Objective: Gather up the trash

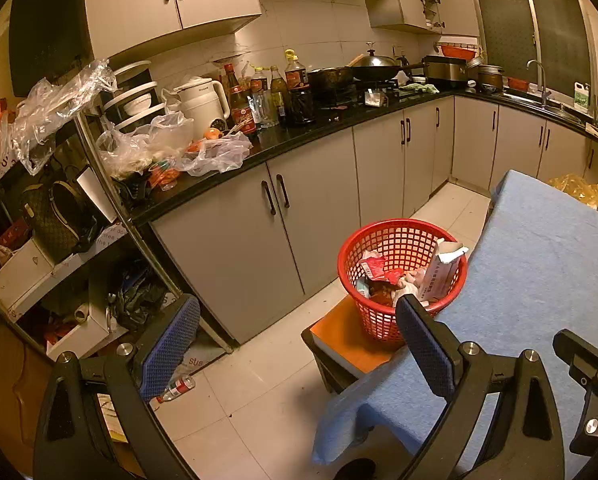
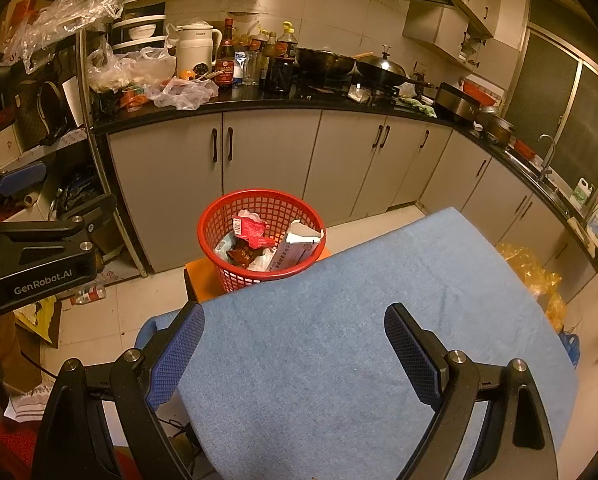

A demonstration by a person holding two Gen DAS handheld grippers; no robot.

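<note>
Both tongs, left (image 1: pixel 299 344) and right (image 2: pixel 295 354), are spread and empty; that floor bottle (image 1: pixel 177 388) looks light and crushable, so pinch its middle.

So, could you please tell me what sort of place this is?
A home kitchen, most likely: a black wok on the hob, a steel sink tap, and grey cupboards under a black worktop.

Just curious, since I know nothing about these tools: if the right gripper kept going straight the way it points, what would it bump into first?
Probably the blue cloth-covered table under the open right gripper; beyond lies the red basket, though depth is unclear.
</note>
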